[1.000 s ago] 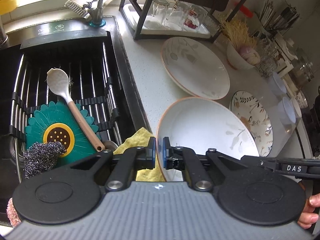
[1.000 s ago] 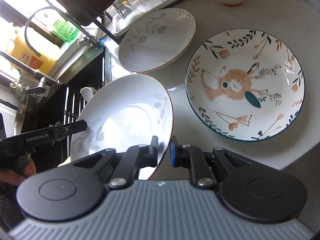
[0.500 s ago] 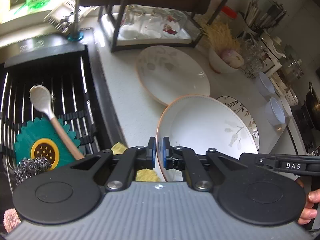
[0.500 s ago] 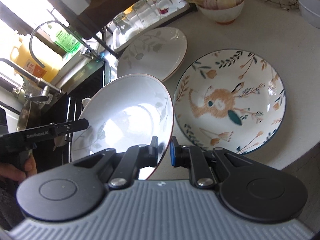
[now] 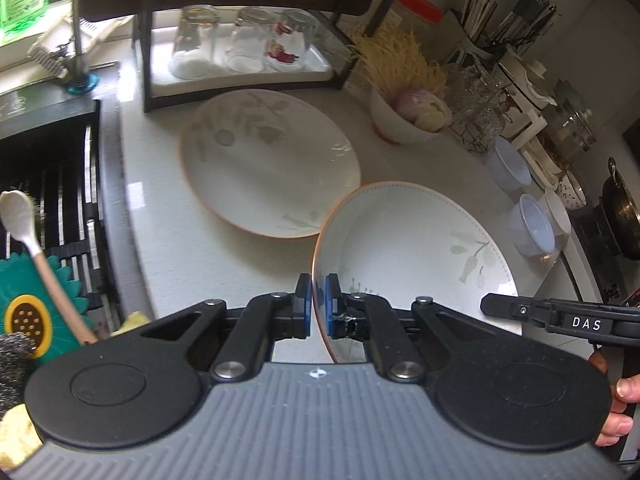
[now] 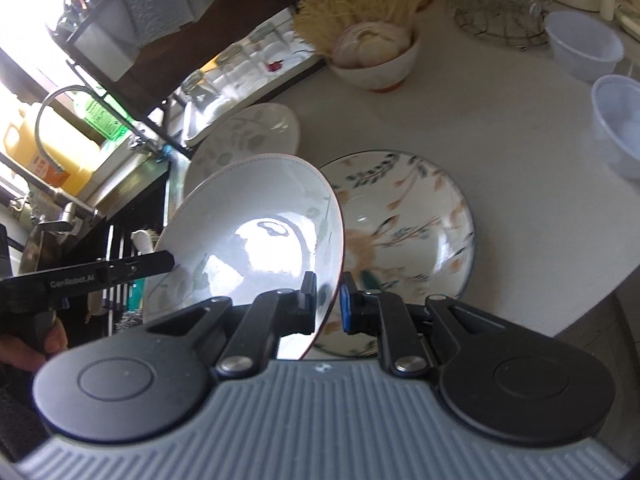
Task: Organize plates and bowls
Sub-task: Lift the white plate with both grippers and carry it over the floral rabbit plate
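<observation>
Kitchen setting: a pale speckled surface [image 5: 168, 240] runs right of a dark sink [image 5: 52, 168], with a glass rack [image 5: 240, 60] at the far edge. We carry one leaf-print plate [image 5: 404, 248] clear of the surface, tilted, with both tools on it. Our left hand-held gripper [image 5: 318, 304] is clenched on the plate's near-left rim, blue pads either side of the edge; our right hand-held gripper [image 6: 329, 298] straddles the opposite rim, and we cannot tell whether its blue pad is pressing the plate or standing just off it. We judge that two opposed rim holds are used because a wide, shallow, glazed plate would pivot or slip from a single pinch. A matching plate [image 5: 268, 164] lies flat, far and left of the carried one; since the pair share size and pattern, it is the likely stacking target. A rabbit plate [image 6: 404, 224] lies flat beneath the right tool. An onion bowl [image 6: 376, 60] and clear cups [image 6: 616, 120] stand farther right, apart from the plates. The main risk is rim striking rim on lowering.
</observation>
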